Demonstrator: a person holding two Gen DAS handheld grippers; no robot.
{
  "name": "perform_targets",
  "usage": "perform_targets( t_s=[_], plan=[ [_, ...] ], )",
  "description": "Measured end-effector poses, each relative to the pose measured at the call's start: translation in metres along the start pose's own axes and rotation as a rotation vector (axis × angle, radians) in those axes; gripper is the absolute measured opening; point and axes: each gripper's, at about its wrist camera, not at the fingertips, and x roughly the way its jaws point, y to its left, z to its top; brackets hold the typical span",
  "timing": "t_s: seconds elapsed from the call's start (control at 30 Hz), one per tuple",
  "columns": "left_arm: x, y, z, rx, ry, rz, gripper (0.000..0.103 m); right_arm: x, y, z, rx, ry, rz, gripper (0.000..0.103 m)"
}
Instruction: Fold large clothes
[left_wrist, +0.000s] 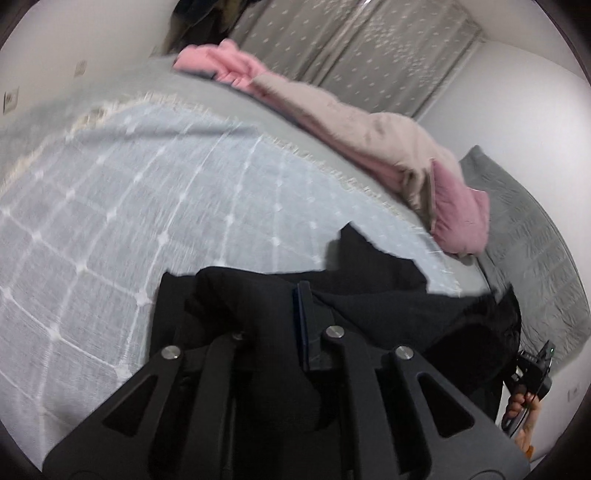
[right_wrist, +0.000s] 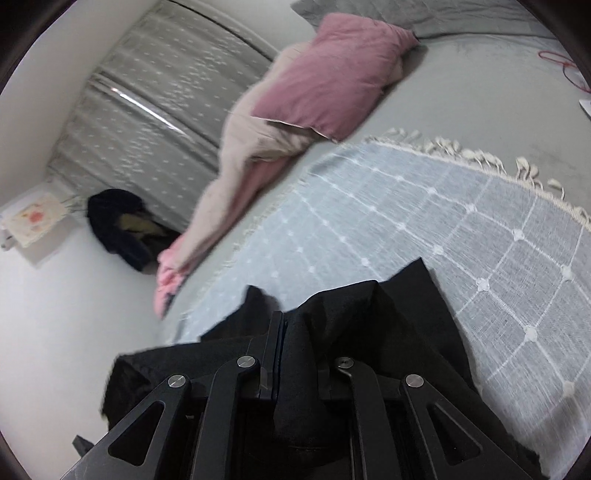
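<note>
From the left wrist, the left gripper (left_wrist: 295, 295) points down over a bed (left_wrist: 229, 99) spread with a pale blue throw (left_wrist: 147, 192) crossed by white grid lines and edged with a cream fringe. Its jaws stand narrow, with black cloth bunched over and around them; only one finger (left_wrist: 314, 321) shows plainly, the other is buried in the fabric, so they seem to pinch an edge of the black garment (left_wrist: 369, 280). The garment lies at the near edge of the throw and stretches off to the right, where a peak of it rises against the blue. At the far right a hand (left_wrist: 519, 404) grips the handle of the other tool. Beyond the throw a long pink and beige blanket (left_wrist: 332, 110) lies across the grey bedsheet, with a grey pillow (left_wrist: 524, 206) at the right end and a grey patterned curtain (left_wrist: 369, 48) behind.

From the right wrist, the right gripper (right_wrist: 279, 332) is likewise angled down at the near edge of the throw (right_wrist: 406, 221). Its jaws are nearly together — the two flat fingers meet in a thin line, and the black garment (right_wrist: 351, 306) is gathered tight against them and drapes to both sides, so it appears clamped there. The pink and beige blanket (right_wrist: 258, 147) runs from the far side toward the left edge of the bed. Further left, against the wall below the curtain (right_wrist: 155, 110), sits a dark heap of clothing (right_wrist: 114, 221), and a white box with a red print (right_wrist: 33, 221) stands at the far left.
</note>
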Motion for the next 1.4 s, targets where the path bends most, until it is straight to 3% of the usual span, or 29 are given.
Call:
perform_targets(
  t_s=[0.13, 0.17, 0.23, 0.27, 0.33, 0.4, 0.5, 0.57, 0.63, 0.73, 0.8, 0.83, 0.9, 1.0, 1.07, 1.2, 1.27, 1.37, 1.4],
  plan=[
    [0.026, 0.032, -0.011, -0.169, 0.091, 0.006, 0.028, 0.047, -0.039, -0.02, 0.006, 0.077, -0.06, 0.017],
    [0.021, 0.03, -0.008, -0.184, 0.083, -0.006, 0.038, 0.05, -0.04, -0.017, 0.022, 0.105, -0.065, 0.018],
    [0.002, 0.024, -0.002, -0.185, 0.035, -0.006, 0.052, 0.04, -0.036, -0.007, 0.018, 0.1, -0.002, 0.027],
    [-0.006, 0.021, -0.001, -0.181, 0.012, -0.004, 0.067, 0.03, -0.033, -0.003, 0.003, 0.077, 0.023, 0.032],
    [-0.036, 0.008, 0.0, -0.138, -0.104, 0.025, 0.086, 0.014, -0.023, -0.003, -0.045, 0.034, 0.02, 0.041],
    [-0.058, -0.004, -0.003, -0.074, -0.197, 0.045, 0.087, -0.002, -0.005, -0.008, -0.146, -0.013, -0.019, 0.051],
    [-0.072, -0.029, -0.012, 0.062, -0.197, 0.022, 0.088, -0.026, 0.031, -0.022, -0.329, -0.069, -0.048, 0.055],
    [-0.063, -0.049, -0.022, 0.171, -0.131, -0.013, 0.088, -0.039, 0.053, -0.033, -0.437, -0.098, -0.054, 0.06],
    [-0.047, -0.066, -0.032, 0.255, -0.031, -0.065, 0.088, -0.039, 0.075, -0.05, -0.557, -0.054, -0.018, 0.064],
    [-0.011, -0.091, -0.061, 0.374, 0.222, -0.206, 0.088, -0.013, 0.099, -0.082, -0.696, 0.191, 0.069, 0.064],
    [0.01, -0.103, -0.083, 0.438, 0.356, -0.25, 0.088, 0.014, 0.111, -0.119, -0.794, 0.445, 0.132, 0.064],
    [0.017, -0.109, -0.093, 0.472, 0.397, -0.255, 0.088, 0.025, 0.117, -0.138, -0.861, 0.506, 0.134, 0.064],
    [0.037, -0.118, -0.11, 0.577, 0.408, -0.196, 0.088, 0.044, 0.126, -0.167, -0.982, 0.573, 0.071, 0.064],
    [0.063, -0.118, -0.111, 0.719, 0.323, -0.043, 0.088, 0.071, 0.13, -0.174, -1.059, 0.566, -0.018, 0.064],
    [0.076, -0.111, -0.093, 0.704, 0.284, 0.014, 0.088, 0.088, 0.13, -0.149, -0.965, 0.53, -0.035, 0.064],
    [0.1, -0.085, -0.041, 0.676, 0.214, 0.178, 0.088, 0.124, 0.107, -0.087, -0.856, 0.339, -0.228, 0.064],
    [0.111, -0.064, -0.015, 0.653, 0.214, 0.239, 0.088, 0.136, 0.09, -0.063, -0.803, 0.3, -0.248, 0.064],
    [0.12, -0.028, 0.025, 0.593, 0.168, 0.425, 0.093, 0.144, 0.063, -0.019, -0.734, 0.226, -0.327, 0.064],
    [0.119, -0.016, 0.034, 0.552, 0.162, 0.448, 0.096, 0.142, 0.058, -0.008, -0.723, 0.203, -0.353, 0.063]
  ],
)
